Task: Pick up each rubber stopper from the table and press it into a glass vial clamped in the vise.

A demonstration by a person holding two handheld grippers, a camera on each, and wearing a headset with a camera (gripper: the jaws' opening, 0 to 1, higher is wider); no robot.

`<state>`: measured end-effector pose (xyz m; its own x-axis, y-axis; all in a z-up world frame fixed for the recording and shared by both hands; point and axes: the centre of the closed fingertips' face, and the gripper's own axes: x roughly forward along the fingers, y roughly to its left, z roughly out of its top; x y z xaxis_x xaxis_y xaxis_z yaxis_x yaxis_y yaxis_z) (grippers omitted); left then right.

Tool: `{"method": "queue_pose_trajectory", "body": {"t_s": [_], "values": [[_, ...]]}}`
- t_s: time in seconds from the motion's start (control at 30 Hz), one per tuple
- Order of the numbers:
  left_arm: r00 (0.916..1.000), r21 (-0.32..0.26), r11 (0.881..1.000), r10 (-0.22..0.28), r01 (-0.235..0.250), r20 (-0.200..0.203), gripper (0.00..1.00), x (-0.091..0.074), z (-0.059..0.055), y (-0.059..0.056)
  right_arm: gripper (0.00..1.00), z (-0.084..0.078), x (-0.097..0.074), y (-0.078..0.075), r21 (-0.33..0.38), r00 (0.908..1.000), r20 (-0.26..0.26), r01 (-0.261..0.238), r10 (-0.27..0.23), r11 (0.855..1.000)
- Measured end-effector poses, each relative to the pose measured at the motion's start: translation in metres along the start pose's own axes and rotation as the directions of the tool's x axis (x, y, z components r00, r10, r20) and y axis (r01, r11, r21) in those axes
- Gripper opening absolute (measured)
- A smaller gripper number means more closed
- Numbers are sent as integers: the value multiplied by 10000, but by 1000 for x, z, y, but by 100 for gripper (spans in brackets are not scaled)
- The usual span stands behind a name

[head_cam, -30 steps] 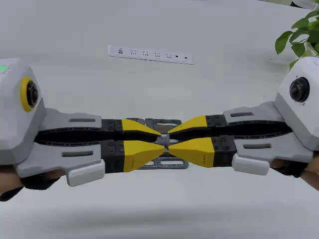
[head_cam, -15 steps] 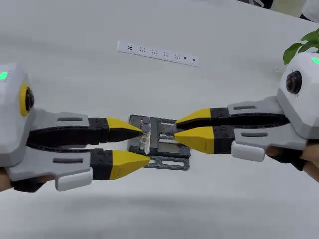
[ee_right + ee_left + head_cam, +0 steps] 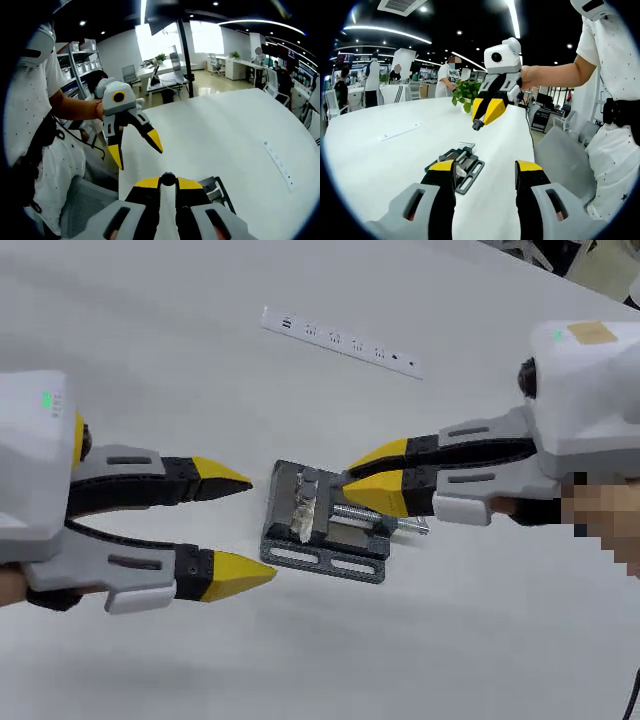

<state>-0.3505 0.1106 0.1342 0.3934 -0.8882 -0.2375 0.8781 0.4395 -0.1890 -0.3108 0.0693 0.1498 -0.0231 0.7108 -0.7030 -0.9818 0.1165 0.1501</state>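
Here the vise [image 3: 325, 560] points its screw [image 3: 408, 525] toward the right hand-held gripper [image 3: 347, 475].

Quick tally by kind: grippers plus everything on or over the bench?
Grippers: 2, left gripper and right gripper
Vise: 1
Glass vial: 1
Stopper: 1, in the right jaws
Power strip: 1
Total: 6

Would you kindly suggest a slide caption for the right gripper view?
Right tongs shut on a small dark rubber stopper, facing the open left tongs above the white table.
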Motion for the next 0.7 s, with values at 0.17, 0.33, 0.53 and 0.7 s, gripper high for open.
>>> {"method": "queue_pose_trajectory", "body": {"t_s": [0.17,0.33,0.53,0.7], "values": [[9998,137,9997,214,-214,-3,52,-2,-9,10,6,-12,17,-16,-377,9912,-1311,146,-194,9992],[9992,274,9988,402,-402,14,58,-3,-17,18,6,-22,31,-25,-1087,9679,-2487,85,-355,9940],[9985,177,9983,547,-547,20,66,-3,-27,25,6,-37,49,-35,-1853,9264,-3728,-185,-529,9825],[9981,167,9980,611,-610,-89,72,-2,-36,27,6,-49,61,-39,-2025,9011,-4307,-424,-501,9784]]}}
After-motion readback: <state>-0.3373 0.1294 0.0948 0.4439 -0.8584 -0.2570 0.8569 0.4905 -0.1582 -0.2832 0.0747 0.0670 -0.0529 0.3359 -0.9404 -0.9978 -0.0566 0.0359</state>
